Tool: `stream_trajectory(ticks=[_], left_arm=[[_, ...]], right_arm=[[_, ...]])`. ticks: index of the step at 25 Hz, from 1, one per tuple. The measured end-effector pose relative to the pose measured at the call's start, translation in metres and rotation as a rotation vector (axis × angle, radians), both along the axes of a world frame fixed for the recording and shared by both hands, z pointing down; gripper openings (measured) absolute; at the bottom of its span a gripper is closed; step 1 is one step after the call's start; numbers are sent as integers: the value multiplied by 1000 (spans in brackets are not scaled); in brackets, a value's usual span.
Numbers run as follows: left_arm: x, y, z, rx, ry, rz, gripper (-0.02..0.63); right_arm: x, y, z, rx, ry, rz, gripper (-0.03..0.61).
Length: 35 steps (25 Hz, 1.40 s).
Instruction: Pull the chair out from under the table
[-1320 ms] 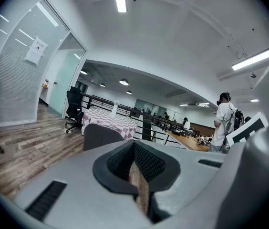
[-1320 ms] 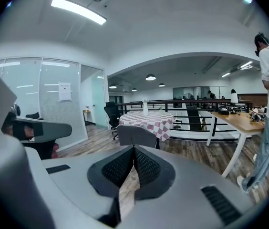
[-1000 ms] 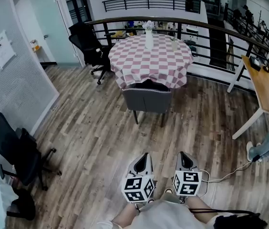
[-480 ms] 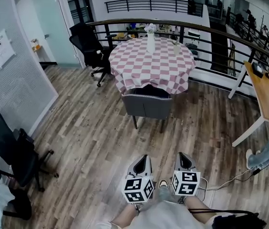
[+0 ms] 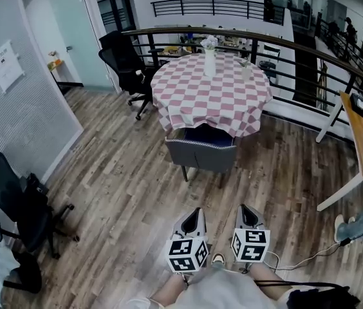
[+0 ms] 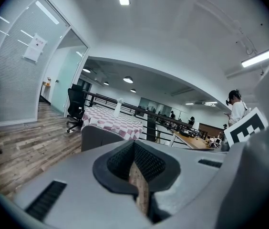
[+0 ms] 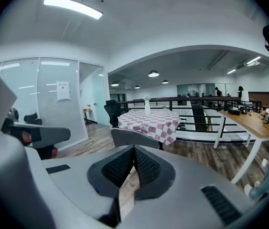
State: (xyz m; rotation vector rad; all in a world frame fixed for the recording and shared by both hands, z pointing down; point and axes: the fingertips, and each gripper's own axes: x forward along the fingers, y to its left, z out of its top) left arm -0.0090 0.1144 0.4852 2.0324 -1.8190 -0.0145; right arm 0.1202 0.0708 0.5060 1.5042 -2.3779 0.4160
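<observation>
Both claws hang low in the head view, left claw [image 5: 194, 214] and right claw [image 5: 250, 211] side by side over the wood floor [image 5: 123, 172], each with its jaws pressed together on nothing. Straight ahead and well apart from them, the grey chair [image 5: 202, 154] sits tucked in at the round surface [image 5: 210, 92], its seat under the hanging edge of the checked cloth [image 5: 188, 114] and its back toward the claws. A white vase [image 5: 210, 62] stands on the surface's far side, with a black office chair [image 5: 125, 60] just left of it.
</observation>
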Motion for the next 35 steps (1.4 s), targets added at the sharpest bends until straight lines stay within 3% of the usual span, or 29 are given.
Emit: stream_trajectory(ticks=[15, 35], left_arm=[[35, -88, 5, -41, -6, -26, 3], [51, -125, 23, -98, -25, -23, 3]], right_arm=[[25, -92, 12, -60, -1, -66, 17], [33, -128, 33, -120, -11, -100, 17]])
